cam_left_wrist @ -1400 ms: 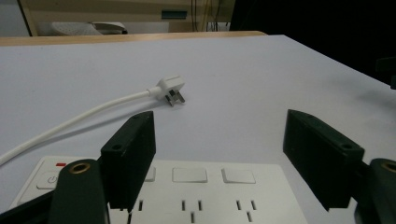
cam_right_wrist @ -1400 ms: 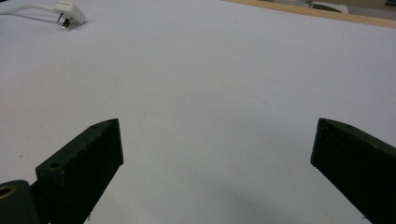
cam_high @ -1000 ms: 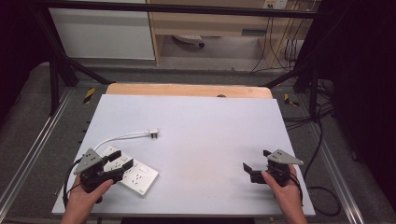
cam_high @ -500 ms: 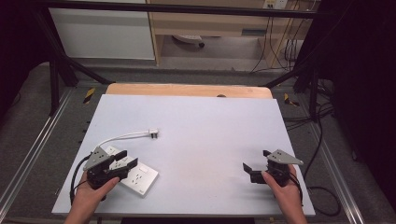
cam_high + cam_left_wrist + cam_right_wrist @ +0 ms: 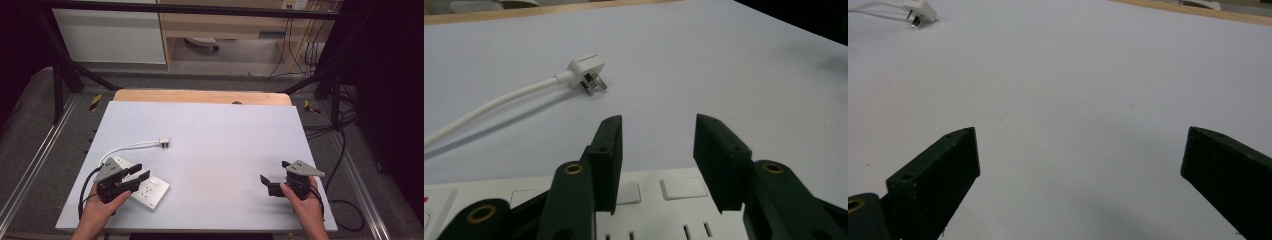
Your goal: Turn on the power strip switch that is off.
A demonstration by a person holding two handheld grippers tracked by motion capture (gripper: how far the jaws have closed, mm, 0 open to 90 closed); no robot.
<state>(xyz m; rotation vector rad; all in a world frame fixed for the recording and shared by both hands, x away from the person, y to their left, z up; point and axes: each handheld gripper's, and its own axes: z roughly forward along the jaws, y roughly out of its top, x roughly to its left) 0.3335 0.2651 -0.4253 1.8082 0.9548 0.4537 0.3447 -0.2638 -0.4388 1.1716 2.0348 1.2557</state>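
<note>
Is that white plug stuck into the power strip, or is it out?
Out. The plug lies on the table with bare prongs showing, apart from the power strip.

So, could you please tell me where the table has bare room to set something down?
The widest free patch is the middle of the table, between the plug and the right gripper, running up to the wooden strip at the far edge. The near left corner is crowded: the power strip, its white cable and the left gripper above it.
</note>
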